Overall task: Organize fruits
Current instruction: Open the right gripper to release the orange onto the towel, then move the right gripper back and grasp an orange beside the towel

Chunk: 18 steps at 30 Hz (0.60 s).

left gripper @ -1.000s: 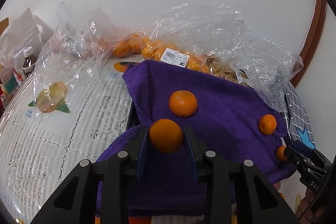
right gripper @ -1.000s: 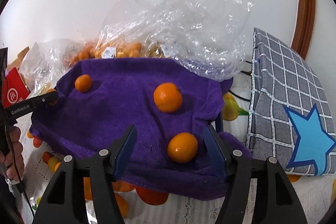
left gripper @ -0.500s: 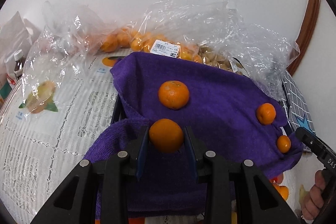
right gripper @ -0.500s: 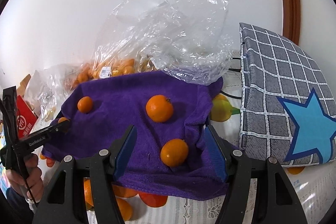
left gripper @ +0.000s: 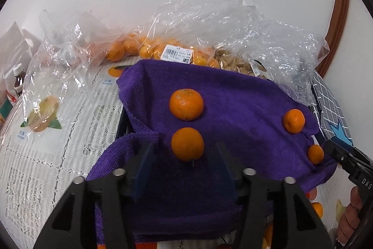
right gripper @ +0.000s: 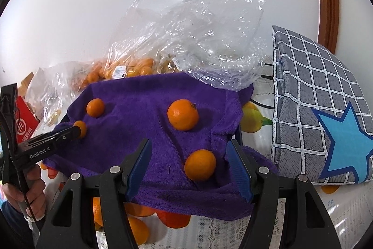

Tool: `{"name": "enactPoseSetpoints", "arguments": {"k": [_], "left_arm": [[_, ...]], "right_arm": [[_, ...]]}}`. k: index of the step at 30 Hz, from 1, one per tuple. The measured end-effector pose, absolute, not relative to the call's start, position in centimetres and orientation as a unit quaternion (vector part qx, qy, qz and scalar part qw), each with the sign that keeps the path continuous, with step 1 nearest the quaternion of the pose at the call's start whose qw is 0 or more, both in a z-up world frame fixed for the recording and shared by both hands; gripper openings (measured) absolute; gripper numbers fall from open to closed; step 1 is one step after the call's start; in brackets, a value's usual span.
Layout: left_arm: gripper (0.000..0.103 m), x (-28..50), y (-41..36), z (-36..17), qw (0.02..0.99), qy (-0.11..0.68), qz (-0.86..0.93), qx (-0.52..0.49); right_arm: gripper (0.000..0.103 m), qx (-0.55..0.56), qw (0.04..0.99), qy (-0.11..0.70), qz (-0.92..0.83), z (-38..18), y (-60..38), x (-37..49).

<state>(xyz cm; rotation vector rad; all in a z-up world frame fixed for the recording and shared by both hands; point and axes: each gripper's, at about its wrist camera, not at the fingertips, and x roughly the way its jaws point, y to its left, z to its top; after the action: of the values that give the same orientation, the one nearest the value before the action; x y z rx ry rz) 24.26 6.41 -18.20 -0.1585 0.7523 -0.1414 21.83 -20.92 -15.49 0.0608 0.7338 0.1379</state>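
lace tablecloth (left gripper: pixel 46 155) under purple towel (left gripper: pixel 244 109) | left gripper (left gripper: pixel 184 155) jaws opening, orange (left gripper: pixel 187 144) loose between them at towel's near edge | right gripper (right gripper: pixel 188 162) wide, empty | risk: orange could roll off sloped towel

Table (left gripper: pixel 46 155) covered with white lace cloth bearing fruit prints. Directly on it: purple towel (left gripper: pixel 244 104) over a dark crate, clear bags (left gripper: pixel 209 27) of oranges behind, checked cushion (right gripper: pixel 314 97) alongside, bottle (left gripper: pixel 17 81).

Four oranges on a purple towel (left gripper: pixel 244 97). Nearest orange (left gripper: pixel 187 144) lies between the opening left gripper (left gripper: pixel 184 169) jaws, untouched. Clear plastic bags (left gripper: pixel 209 22) behind.
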Motion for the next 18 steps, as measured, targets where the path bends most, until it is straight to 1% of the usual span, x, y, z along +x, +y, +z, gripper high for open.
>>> {"name": "enactPoseSetpoints", "arguments": {"k": [1, 3, 5, 8, 11, 18], "left_arm": [[0.057, 24.2, 6.4, -18.0, 0.926, 0.363, -0.070, -0.078], [0.061, 23.8, 6.5, -17.5, 0.931, 0.348, -0.075, -0.082], [0.062, 23.4, 6.6, -17.1, 0.935, 0.336, -0.076, -0.087], [0.062, 22.7, 6.8, -16.5, 0.943, 0.313, -0.071, -0.090], [0.062, 21.9, 6.9, -16.1, 0.949, 0.293, -0.068, -0.093], [0.062, 20.3, 6.9, -15.4, 0.956, 0.269, -0.060, -0.096]], "right_arm": [[0.066, 0.026, 0.931, 0.358, 0.068, -15.5, -20.8, 21.8], [0.066, 0.017, 0.932, 0.355, 0.069, -15.3, -20.4, 21.6], [0.066, 0.012, 0.933, 0.351, 0.075, -15.2, -20.1, 21.4], [0.066, 0.029, 0.926, 0.364, 0.095, -14.9, -20.0, 21.1], [0.066, 0.056, 0.928, 0.356, 0.097, -14.1, -20.4, 19.5], [0.066, 0.032, 0.933, 0.348, 0.082, -13.0, -20.4, 15.1]]}}
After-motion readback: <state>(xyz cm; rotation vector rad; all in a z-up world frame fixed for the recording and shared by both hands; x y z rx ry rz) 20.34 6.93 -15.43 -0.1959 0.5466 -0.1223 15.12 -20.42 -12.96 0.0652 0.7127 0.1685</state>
